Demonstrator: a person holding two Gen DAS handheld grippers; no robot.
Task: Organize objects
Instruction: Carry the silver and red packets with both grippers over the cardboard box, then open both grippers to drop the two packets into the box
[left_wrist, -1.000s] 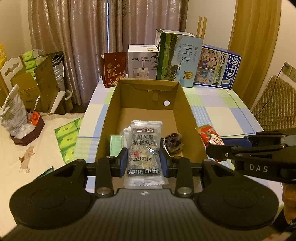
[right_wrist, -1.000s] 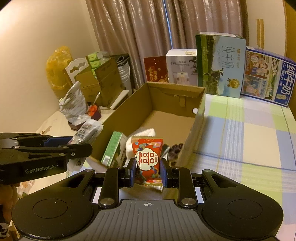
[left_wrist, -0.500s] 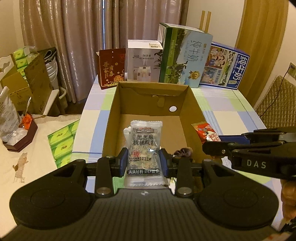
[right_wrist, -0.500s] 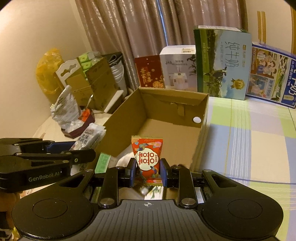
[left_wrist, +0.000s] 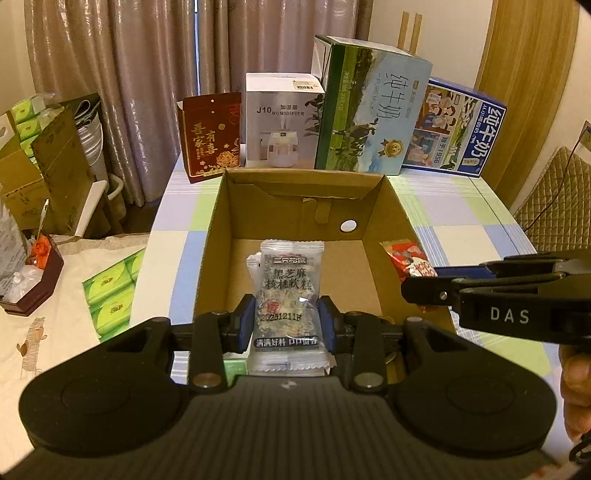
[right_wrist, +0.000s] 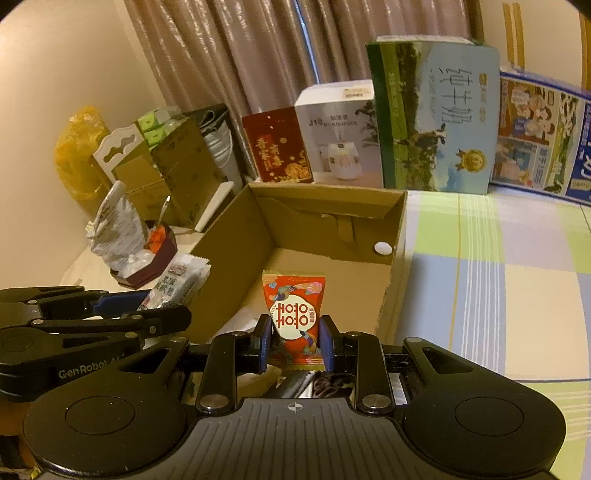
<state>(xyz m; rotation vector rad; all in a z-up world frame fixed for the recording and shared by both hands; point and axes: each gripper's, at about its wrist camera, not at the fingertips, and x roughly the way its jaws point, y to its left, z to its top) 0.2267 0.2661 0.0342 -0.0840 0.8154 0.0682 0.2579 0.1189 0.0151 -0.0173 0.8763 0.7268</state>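
Observation:
My left gripper (left_wrist: 287, 322) is shut on a clear snack packet (left_wrist: 290, 295) with dark printing, held upright over the near end of an open cardboard box (left_wrist: 214, 236). My right gripper (right_wrist: 297, 341) is shut on a red candy packet (right_wrist: 294, 314), also above the box (right_wrist: 397, 258). In the left wrist view the right gripper (left_wrist: 417, 291) comes in from the right with the red packet (left_wrist: 408, 258) at its tip. The right wrist view has the left gripper (right_wrist: 177, 314) at the left with the clear packet (right_wrist: 177, 280). The far half of the box floor is bare.
The box stands on a checked tablecloth (left_wrist: 454, 221). Behind it are a red gift box (left_wrist: 210, 136), a white humidifier box (left_wrist: 282, 118) and two milk cartons (left_wrist: 369, 107). Green tissue packs (left_wrist: 110, 291) and a dark tray (left_wrist: 33, 277) lie left.
Both grippers have moved forward and up over the box with their packets still held. The items at the box's near end have dropped out of sight under the grippers.

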